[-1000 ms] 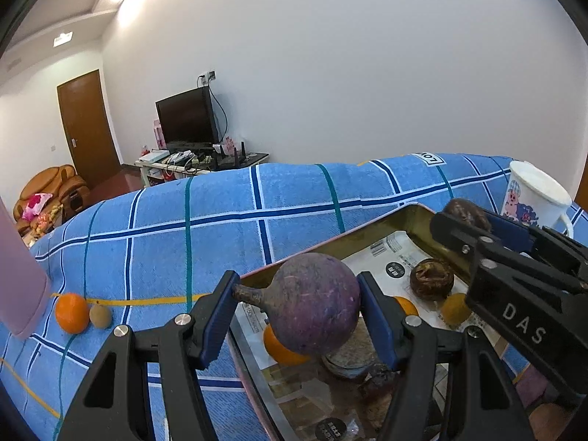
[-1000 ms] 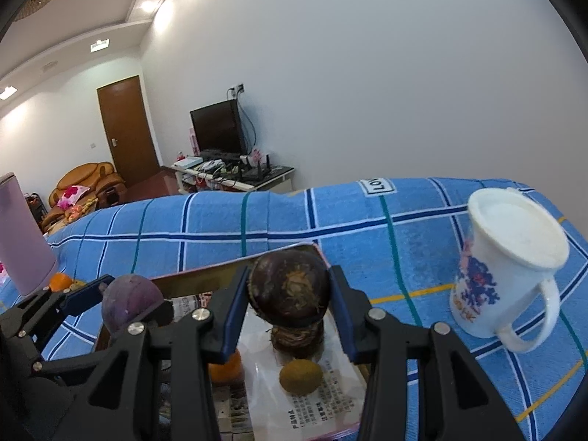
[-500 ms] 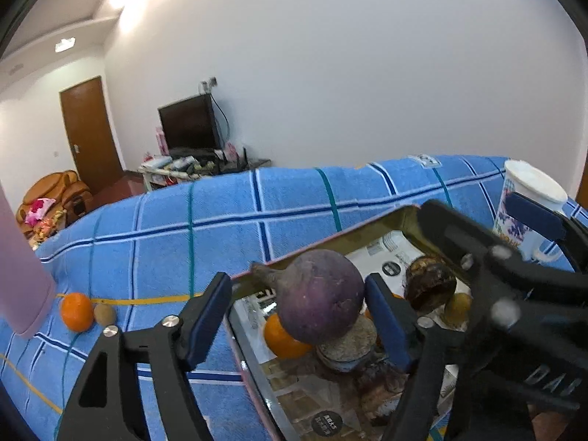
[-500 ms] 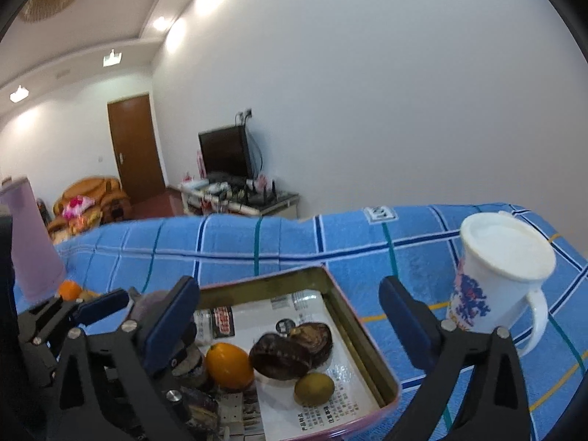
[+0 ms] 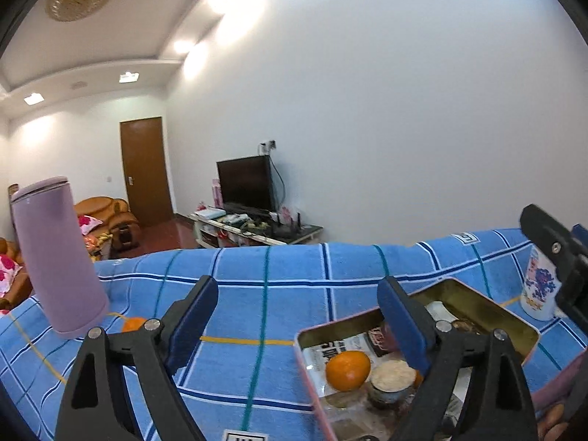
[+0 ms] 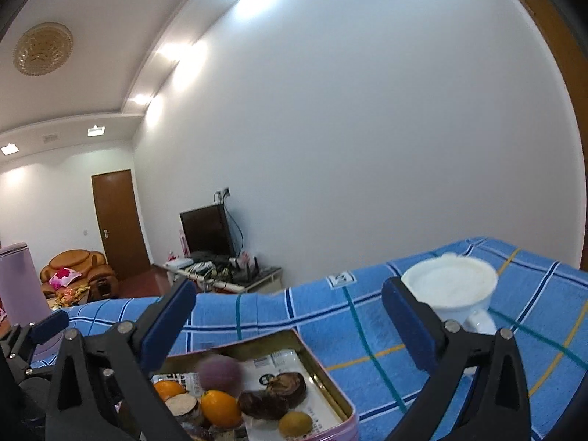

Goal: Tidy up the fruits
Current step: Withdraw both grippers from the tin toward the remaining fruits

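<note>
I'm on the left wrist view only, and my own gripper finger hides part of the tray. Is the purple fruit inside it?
Observer: Yes. The purple fruit sits inside the tray, though it looks blurred in the right wrist view.
Operator: I only see an edge of the right gripper. Is it carrying anything?
Observer: No. The right gripper has just been opening, and its jaws stand wide with nothing between them.
</note>
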A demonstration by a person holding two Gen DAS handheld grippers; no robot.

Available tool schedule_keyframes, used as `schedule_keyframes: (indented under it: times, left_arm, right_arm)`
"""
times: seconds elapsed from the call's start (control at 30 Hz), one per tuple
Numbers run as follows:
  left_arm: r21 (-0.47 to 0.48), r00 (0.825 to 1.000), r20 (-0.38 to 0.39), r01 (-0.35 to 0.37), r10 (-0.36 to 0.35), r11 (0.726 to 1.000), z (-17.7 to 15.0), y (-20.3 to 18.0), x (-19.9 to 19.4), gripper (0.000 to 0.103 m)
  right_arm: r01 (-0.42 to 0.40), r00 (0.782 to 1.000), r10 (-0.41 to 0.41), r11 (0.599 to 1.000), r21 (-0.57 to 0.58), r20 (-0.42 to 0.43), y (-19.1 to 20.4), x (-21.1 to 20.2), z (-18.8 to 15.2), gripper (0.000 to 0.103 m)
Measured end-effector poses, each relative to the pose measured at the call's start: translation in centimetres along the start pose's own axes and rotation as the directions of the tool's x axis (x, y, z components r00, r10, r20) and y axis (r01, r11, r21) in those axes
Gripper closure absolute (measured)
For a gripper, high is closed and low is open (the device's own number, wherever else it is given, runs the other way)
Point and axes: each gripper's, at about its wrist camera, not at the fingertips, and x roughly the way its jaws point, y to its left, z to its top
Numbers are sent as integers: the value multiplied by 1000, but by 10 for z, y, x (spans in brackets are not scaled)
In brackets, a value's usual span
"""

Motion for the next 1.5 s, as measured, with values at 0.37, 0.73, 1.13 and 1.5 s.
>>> schedule_keyframes:
  times: [0.37, 0.73, 1.13, 1.5]
  left_arm:
    - [25, 998, 57, -39, 38, 999, -10, 4, -14, 7]
    - [-47, 999, -22, -49, 48, 998, -17, 22, -13, 7]
    - [-31, 999, -42, -25, 23, 999, -23, 22, -31, 7]
    - [-3, 998, -55, 3, -3, 1000, -28, 22, -48, 7]
  right_arm:
    - [20, 995, -11, 995, -99, 98, 21, -24, 1, 0]
    - [81, 987, -68, 993, -87, 144, 19, -37, 0, 0]
    - [113, 984, -100, 990, -80, 145, 20, -52, -2, 0]
    - [103, 988, -89, 989, -107, 122, 29, -75, -6, 0]
